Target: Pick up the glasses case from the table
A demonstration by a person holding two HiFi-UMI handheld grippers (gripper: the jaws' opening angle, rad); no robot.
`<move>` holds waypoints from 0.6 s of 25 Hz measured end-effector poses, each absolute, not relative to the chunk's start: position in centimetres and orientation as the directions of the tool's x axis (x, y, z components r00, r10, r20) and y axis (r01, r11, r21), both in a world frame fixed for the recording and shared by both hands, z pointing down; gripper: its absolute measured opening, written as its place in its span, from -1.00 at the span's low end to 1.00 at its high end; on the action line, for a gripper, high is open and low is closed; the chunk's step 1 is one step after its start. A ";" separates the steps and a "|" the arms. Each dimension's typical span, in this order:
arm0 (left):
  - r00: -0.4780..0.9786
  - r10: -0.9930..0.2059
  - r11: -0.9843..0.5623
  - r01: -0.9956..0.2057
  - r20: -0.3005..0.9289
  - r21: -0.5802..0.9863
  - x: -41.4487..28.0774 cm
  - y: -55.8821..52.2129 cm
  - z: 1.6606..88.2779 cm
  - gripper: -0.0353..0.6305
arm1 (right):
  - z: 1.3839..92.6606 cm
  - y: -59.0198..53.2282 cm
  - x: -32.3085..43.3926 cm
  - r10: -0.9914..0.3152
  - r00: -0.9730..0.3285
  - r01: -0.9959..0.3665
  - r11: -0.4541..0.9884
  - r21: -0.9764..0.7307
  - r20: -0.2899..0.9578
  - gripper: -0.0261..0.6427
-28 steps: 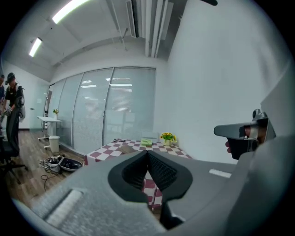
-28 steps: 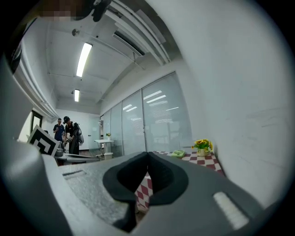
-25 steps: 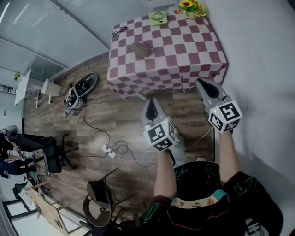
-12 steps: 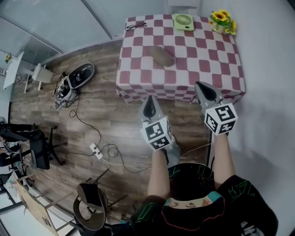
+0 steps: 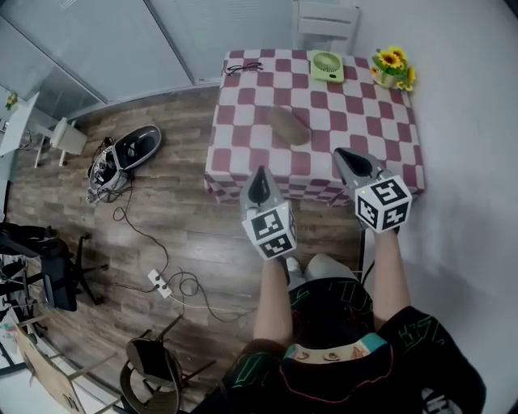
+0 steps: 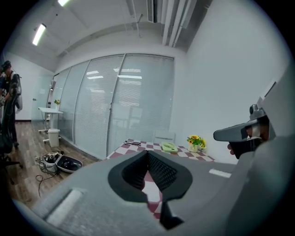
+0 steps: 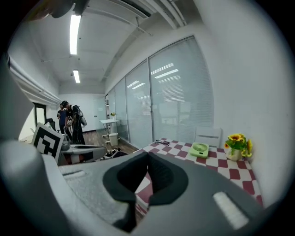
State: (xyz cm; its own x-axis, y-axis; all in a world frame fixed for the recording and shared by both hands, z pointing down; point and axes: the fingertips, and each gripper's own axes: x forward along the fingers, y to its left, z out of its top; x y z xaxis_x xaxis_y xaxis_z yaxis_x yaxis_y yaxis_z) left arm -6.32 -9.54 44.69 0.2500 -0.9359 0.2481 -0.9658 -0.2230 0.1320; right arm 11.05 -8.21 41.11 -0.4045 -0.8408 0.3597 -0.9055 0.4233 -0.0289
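The brown glasses case (image 5: 289, 126) lies on the red-and-white checked table (image 5: 243, 154), left of its middle, in the head view. My left gripper (image 5: 259, 179) is shut and empty, its tip over the table's near edge, short of the case. My right gripper (image 5: 346, 158) is also shut and empty, over the table's near right part. In the left gripper view the shut jaws (image 6: 148, 152) hide the case, and the right gripper (image 6: 239, 133) shows at the right. The right gripper view's shut jaws (image 7: 148, 154) point at the table (image 7: 239, 173).
A green fan (image 5: 327, 65), a sunflower pot (image 5: 392, 67) and a pair of glasses (image 5: 240, 68) sit along the table's far edge. A white chair (image 5: 328, 16) stands behind it. A wall runs on the right. Cables and a power strip (image 5: 158, 283) lie on the wood floor.
Both grippers have moved forward toward the table, which now sits nearer and more centred in the head view. Both stayed shut and empty.
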 end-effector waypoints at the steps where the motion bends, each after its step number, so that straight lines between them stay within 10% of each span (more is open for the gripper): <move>1: 0.250 -0.937 -0.224 -0.966 0.245 0.129 -6.3 -10.2 44.5 -0.87 | 40.8 -8.8 10.9 -0.836 -0.413 -0.900 0.434 -0.026 0.362 -0.91; 15: 0.203 -0.943 -0.191 -0.979 0.263 0.067 -5.6 -17.6 44.5 -0.87 | 40.8 -16.8 12.0 -0.812 -0.468 -0.873 0.487 -0.036 0.349 -0.91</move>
State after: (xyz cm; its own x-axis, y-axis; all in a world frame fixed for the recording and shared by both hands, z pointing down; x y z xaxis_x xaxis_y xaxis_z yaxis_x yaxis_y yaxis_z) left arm -5.64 -17.63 44.53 0.2026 -0.9434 0.2625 -0.9792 -0.1915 0.0675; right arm 11.99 -16.85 40.82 -0.4676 -0.8124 0.3485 -0.8728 0.4867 -0.0365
